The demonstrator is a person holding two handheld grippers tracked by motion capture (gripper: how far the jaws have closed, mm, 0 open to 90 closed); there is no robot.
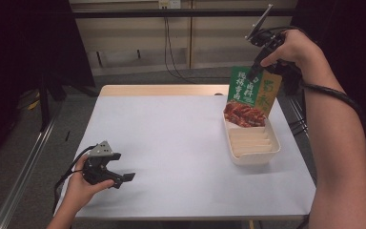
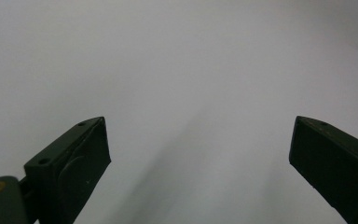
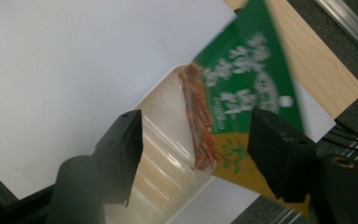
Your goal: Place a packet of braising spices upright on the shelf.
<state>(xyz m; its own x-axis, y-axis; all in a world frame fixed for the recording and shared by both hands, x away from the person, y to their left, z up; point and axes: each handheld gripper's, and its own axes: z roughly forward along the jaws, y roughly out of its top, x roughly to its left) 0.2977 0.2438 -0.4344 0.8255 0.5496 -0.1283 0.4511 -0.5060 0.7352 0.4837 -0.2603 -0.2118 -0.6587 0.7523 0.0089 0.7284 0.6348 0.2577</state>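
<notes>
Right gripper (image 1: 257,71) hovers directly above the snack packet (image 1: 250,98), jaws parted, gripping nothing. The packet stands on end in the white tray (image 1: 252,155), long axis upright. Left gripper (image 1: 119,177) rests open and empty, well apart.

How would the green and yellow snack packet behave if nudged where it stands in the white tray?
The packet looks flat, thin and upright, leaning on the tray end, so it would likely tip over. Its printed film suggests light, floppy, somewhat slippery.
</notes>
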